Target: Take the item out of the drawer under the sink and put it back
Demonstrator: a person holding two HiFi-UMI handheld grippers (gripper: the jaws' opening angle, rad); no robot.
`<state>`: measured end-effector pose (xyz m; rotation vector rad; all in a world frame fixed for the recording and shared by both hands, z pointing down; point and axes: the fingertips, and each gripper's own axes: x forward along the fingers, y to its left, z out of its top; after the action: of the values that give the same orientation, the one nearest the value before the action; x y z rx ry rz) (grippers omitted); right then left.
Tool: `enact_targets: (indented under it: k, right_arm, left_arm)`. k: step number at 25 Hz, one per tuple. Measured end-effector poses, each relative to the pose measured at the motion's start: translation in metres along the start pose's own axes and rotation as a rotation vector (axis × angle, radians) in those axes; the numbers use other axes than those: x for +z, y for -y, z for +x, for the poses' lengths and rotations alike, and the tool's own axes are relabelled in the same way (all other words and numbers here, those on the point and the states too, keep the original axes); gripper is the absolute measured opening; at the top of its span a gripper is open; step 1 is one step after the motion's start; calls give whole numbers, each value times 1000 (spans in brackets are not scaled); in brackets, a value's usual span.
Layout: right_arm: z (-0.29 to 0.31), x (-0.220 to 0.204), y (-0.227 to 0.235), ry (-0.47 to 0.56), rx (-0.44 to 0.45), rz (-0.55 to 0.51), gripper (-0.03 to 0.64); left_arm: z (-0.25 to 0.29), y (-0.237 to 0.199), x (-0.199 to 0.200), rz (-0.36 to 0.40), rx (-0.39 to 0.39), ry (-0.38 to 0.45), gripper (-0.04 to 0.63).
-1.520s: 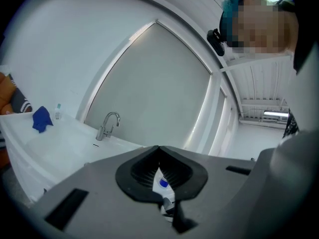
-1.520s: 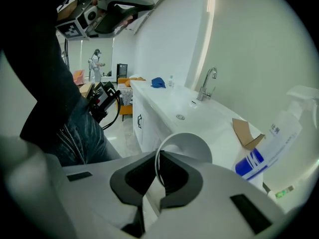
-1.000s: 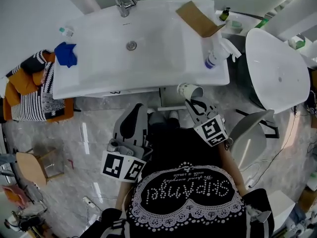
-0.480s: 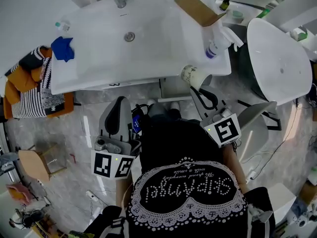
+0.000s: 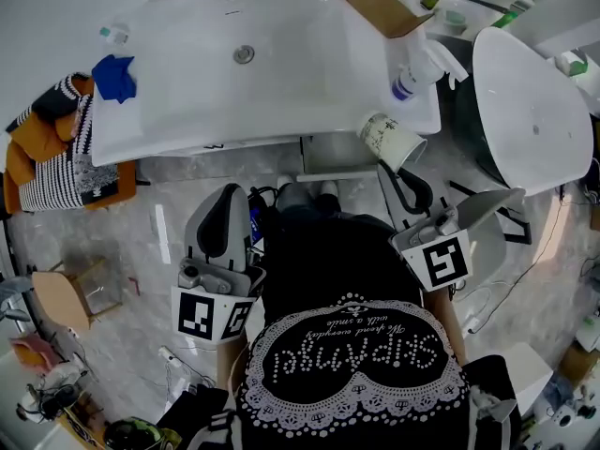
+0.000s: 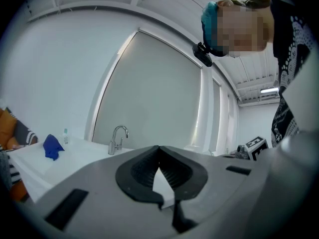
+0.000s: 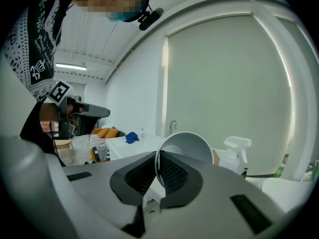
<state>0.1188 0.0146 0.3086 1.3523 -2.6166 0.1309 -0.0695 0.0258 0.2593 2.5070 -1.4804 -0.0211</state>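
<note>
Sideways tilts a white paper cup [image 5: 389, 139] with dark print.

The white paper cup [image 5: 388, 139] with faint grey print is tipped on its side. Its rim wall is pinched between the right gripper's [image 7: 158, 163] fingers, the open mouth facing back along them.

The room is bright and evenly lit from ceiling light strips [image 7: 70, 66] overhead, so shadows are faint. The white sink top [image 5: 309, 82] looks nearly washed out. Both gripper views bow strongly and darken to black at their corners, and the nearest surfaces there look soft.
</note>
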Motion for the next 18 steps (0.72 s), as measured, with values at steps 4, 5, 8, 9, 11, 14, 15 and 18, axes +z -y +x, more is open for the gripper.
enact_targets:
  k: [4, 5, 8, 9, 11, 14, 15, 18]
  right_arm:
    - [-5, -5, 0, 2, 3, 25, 26]
    - [-5, -6, 0, 1, 7, 33, 26]
    - [-6, -11, -3, -3, 19, 33, 26]
    - [-6, -12, -4, -7, 21, 31, 26]
    - [-4, -14, -4, -13, 21, 37, 26]
    - [-2, -14, -2, -12, 20, 45, 26]
    - [-1, -14, -2, -11, 20, 45, 26]
    - [0, -15, -2, -14, 22, 41, 26]
  left_arm:
    - [4, 7, -6, -7, -16, -15, 5]
    - [5, 10, -7, -8, -20, -16, 5]
    - [14, 17, -3, -23, -29, 3, 5]
    - [18, 19, -2, -28, -32, 12, 5]
    - [26, 24, -5, -34, -42, 20, 5]
    - [38, 34, -17, -55, -81, 4, 5]
    - [41, 39, -19, -57, -100, 0, 5]
    - [49, 54, -23, -49, -137, -19, 5]
